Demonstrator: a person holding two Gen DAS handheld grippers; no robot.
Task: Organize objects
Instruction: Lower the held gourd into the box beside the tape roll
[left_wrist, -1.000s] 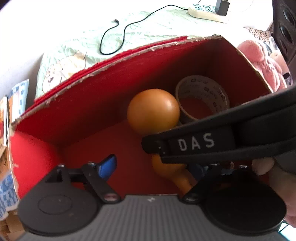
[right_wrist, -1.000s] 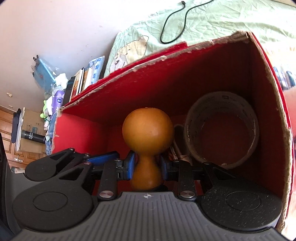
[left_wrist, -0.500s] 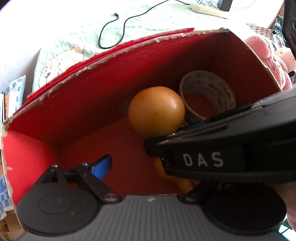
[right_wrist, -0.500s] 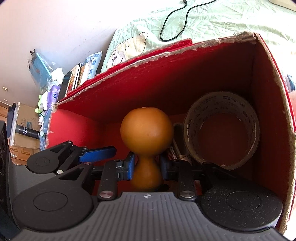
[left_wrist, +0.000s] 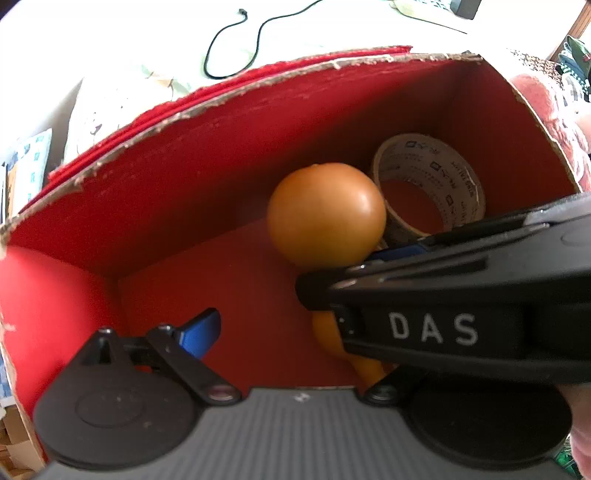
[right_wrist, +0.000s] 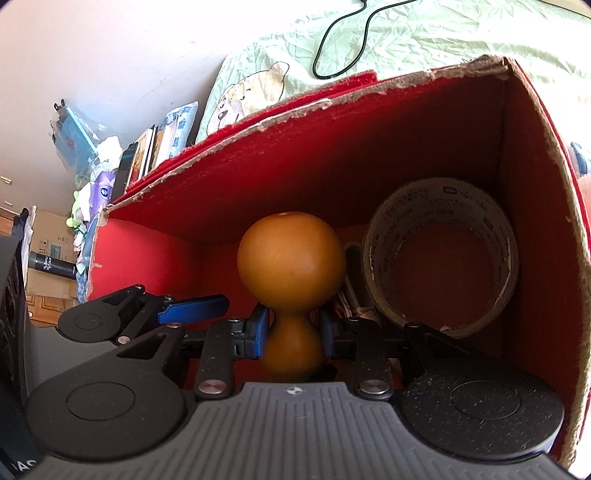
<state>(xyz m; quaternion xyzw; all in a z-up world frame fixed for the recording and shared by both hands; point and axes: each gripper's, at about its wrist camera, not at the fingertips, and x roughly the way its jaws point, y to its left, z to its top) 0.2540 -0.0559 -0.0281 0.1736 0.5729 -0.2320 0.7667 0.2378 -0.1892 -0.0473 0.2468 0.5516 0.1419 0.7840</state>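
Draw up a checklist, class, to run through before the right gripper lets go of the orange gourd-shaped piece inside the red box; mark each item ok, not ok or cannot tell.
1. Right gripper clamped on the orange gourd's narrow waist: ok.
2. Gourd inside the red box's walls: ok.
3. Gourd's base resting on the box floor: cannot tell, hidden.
4. Tape roll clear of the gourd: cannot tell.
5. Left gripper empty and open: ok.
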